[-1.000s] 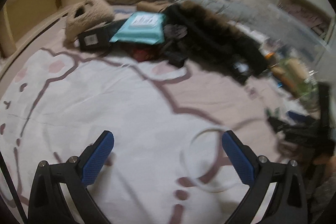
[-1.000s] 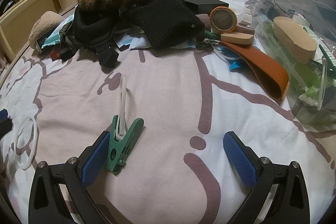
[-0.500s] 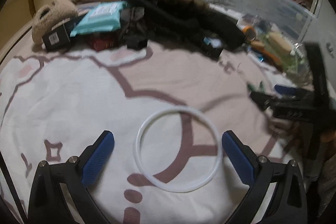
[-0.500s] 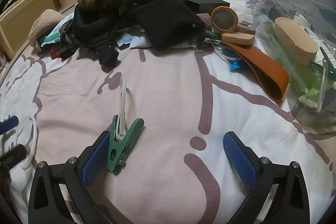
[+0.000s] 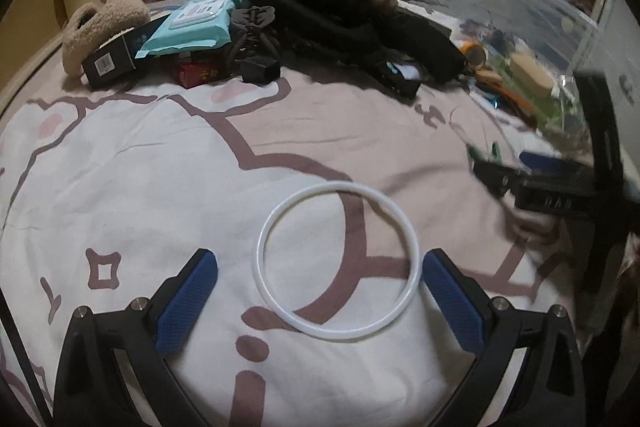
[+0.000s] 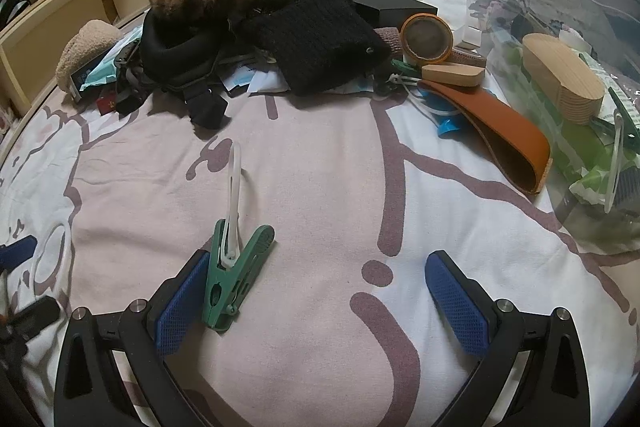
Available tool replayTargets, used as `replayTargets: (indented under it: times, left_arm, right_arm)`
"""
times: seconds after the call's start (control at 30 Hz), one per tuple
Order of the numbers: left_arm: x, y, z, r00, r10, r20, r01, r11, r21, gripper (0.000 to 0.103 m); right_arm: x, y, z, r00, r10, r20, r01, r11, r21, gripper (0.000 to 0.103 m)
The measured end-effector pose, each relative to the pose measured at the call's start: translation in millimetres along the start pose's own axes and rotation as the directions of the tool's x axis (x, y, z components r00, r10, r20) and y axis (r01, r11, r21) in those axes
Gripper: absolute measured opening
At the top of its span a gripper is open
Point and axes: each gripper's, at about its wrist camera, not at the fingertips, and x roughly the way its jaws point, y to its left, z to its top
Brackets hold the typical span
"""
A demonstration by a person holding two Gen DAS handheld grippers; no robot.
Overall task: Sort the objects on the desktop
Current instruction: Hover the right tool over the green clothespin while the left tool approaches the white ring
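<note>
A white plastic ring (image 5: 337, 259) lies flat on the patterned bed sheet, between the tips of my open left gripper (image 5: 320, 279); its right edge is close to the right finger. The ring also shows at the left edge of the right wrist view (image 6: 50, 255). My right gripper (image 6: 316, 281) is open and empty over the sheet. A green clothes peg (image 6: 236, 273) with a white loop lies against its left finger (image 6: 182, 301). The right gripper shows blurred at the right of the left wrist view (image 5: 560, 187).
A pile at the back holds a fur-trimmed black garment (image 6: 208, 23), a black knit hat (image 6: 320, 41), a teal wipes pack (image 5: 192, 27), a beige slipper (image 5: 100, 27), a black box (image 5: 112, 61). A clear bin (image 6: 568, 67) with wooden pieces stands at right, an orange strap (image 6: 504, 139) beside it.
My left gripper has swung right and moved up to the white ring, which now lies between its fingers. The right gripper and the green peg have stayed put.
</note>
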Motion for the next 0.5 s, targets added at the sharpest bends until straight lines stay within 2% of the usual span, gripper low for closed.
replayTargets:
  times: [0.23, 0.5]
  left_arm:
    - [-15, -4, 9, 0.999, 0.01, 0.045, -0.01, 1.0, 0.001, 0.103]
    - [-11, -9, 9, 0.999, 0.022, 0.034, -0.022, 1.0, 0.022, 0.103]
  right_arm:
    - [0, 1, 0, 1.0, -0.001, 0.0, 0.001, 1.0, -0.001, 0.103]
    - [0, 0, 0, 1.0, -0.001, -0.001, 0.001, 1.0, -0.001, 0.103]
